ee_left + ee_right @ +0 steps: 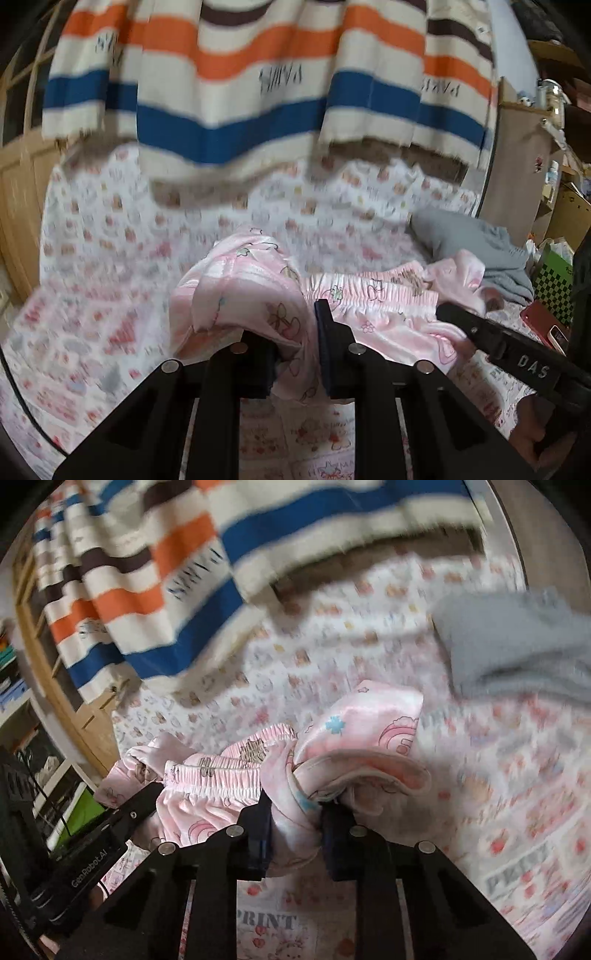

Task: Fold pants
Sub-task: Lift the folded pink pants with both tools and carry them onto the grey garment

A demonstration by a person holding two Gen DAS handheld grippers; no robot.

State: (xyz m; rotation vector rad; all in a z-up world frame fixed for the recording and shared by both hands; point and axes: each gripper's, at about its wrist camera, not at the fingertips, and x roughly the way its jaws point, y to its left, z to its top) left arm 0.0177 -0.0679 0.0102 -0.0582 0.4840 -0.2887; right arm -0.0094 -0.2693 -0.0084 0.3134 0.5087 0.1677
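The pink satin pants (388, 314) with cartoon prints hang bunched between my two grippers above the patterned bed sheet (110, 295). My left gripper (295, 347) is shut on a fold of the pants near one end of the elastic waistband (373, 291). My right gripper (295, 823) is shut on the pants (351, 731) at the other end of the waistband (218, 775). The right gripper shows in the left wrist view (498, 343) and the left gripper in the right wrist view (122, 819). Both views are motion-blurred.
A striped orange, blue and brown curtain (236, 85) hangs over the far side of the bed. A grey garment (476, 243) lies on the sheet to the right, also in the right wrist view (517, 646). A red phone (543, 325) lies at the bed's right edge. Wooden furniture (18, 206) stands to the left.
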